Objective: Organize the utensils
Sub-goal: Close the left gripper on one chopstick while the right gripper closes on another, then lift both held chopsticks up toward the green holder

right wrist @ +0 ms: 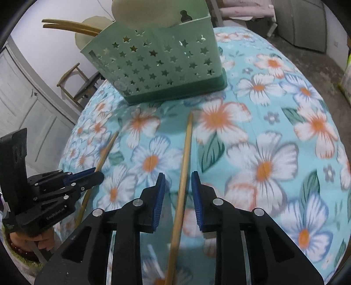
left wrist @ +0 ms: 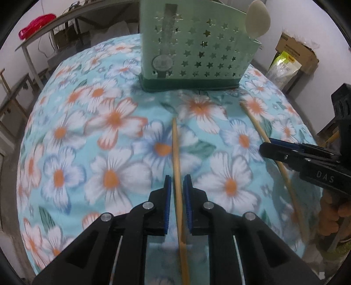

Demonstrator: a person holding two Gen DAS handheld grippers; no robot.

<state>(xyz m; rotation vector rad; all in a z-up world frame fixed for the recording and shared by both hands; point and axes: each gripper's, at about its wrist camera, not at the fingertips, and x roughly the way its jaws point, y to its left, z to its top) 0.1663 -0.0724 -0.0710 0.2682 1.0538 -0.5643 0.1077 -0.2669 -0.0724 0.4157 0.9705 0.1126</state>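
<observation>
Left gripper (left wrist: 177, 182): jaws slightly apart, a chopstick (left wrist: 178, 175) between the pads, not pinched. Right gripper (right wrist: 178, 182): jaws wider apart, second chopstick (right wrist: 183, 175) loose between them. Both chopsticks lie on the floral cloth (left wrist: 87, 142), centre frame. Green holder (left wrist: 188, 50), top centre, holds a spoon (left wrist: 257, 19).

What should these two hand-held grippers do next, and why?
Probably close each on its chopstick. The left hand-held gripper straddles one chopstick and the right hand-held gripper the other chopstick, jaws apart; both lie outside the green holder.
</observation>
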